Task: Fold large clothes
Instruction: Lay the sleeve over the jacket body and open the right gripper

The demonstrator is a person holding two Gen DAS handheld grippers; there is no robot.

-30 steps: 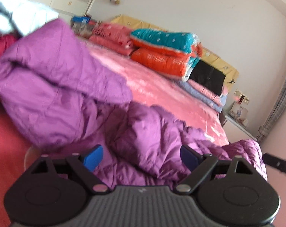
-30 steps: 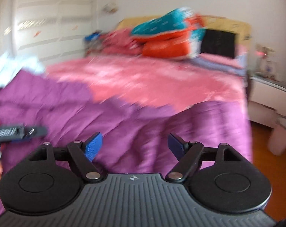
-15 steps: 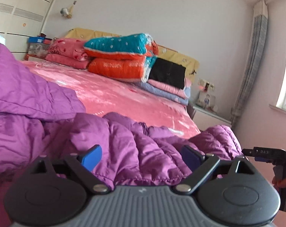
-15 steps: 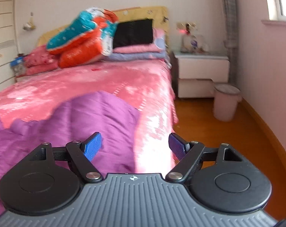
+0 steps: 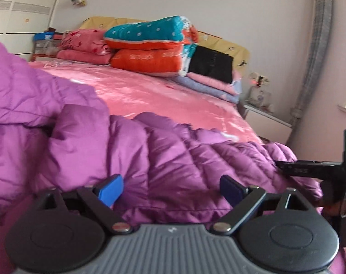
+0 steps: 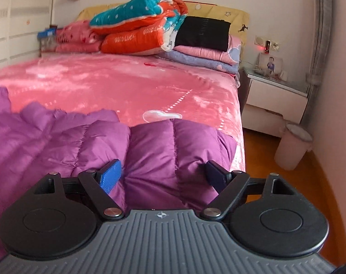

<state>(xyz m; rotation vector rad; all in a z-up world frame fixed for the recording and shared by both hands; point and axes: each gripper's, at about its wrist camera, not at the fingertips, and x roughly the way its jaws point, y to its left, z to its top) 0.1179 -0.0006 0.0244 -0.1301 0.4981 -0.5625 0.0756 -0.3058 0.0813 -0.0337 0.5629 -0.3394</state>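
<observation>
Where visible, "GOOD LUCK" quilt print.

quilted purple jacket of slightly shiny cloth; pink bedspread plush with sheen; floor glossy wood.

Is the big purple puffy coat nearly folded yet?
Not yet. The purple quilted puffer coat lies spread out and rumpled on the pink bed cover, one part flopped over at the left, with no neat fold showing. The left gripper and right gripper both have their jaws wide open at its near edge, gripping nothing. Still left: grabbing the edge, then folding.
</observation>
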